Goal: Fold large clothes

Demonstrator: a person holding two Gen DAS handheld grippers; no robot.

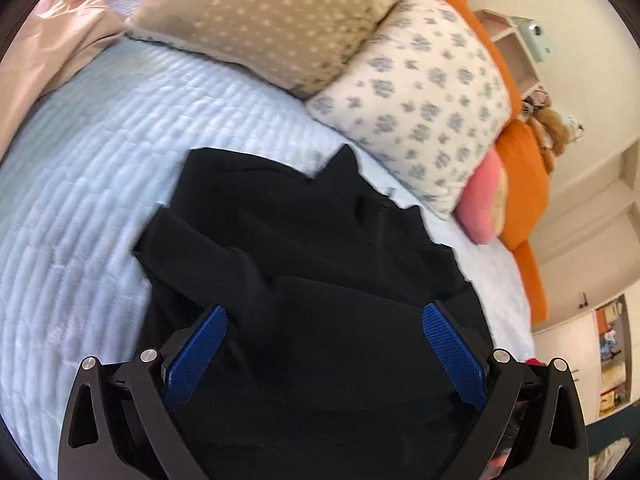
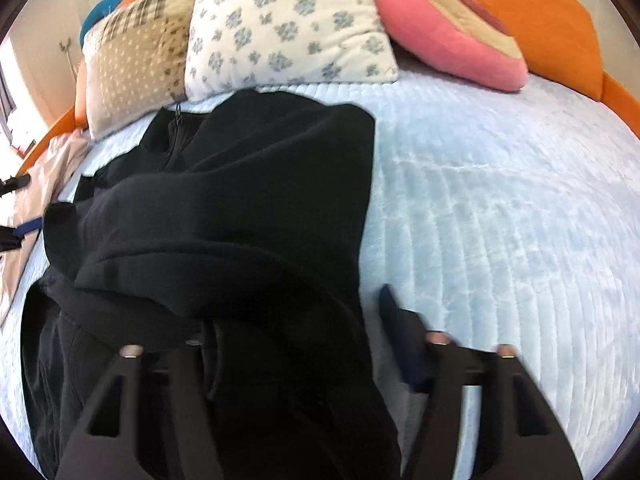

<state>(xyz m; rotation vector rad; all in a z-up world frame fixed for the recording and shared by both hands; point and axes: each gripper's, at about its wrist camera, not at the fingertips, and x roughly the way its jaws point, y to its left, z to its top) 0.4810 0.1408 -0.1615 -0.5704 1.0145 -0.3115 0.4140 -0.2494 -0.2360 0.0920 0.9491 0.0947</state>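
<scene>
A large black zip-up garment (image 1: 304, 248) lies rumpled on the light blue quilted bed cover (image 1: 88, 184). In the left wrist view my left gripper (image 1: 325, 320) is open, its blue pads (image 1: 200, 352) spread wide just above the garment's near part, holding nothing. In the right wrist view the same garment (image 2: 240, 200) lies partly folded over itself, zip (image 2: 176, 128) at the far left. My right gripper (image 2: 296, 320) is open over the garment's right edge; its left finger is hidden by dark cloth, its right finger (image 2: 400, 328) is over the bed cover.
A beige dotted pillow (image 1: 256, 20), a white floral pillow (image 1: 420, 96) and a pink cushion (image 2: 452, 36) line the orange headboard (image 2: 552, 20). A pale pink sheet (image 1: 44, 60) lies at the bed's left. Shelves (image 1: 516, 52) and soft toys (image 1: 552, 124) stand at the right.
</scene>
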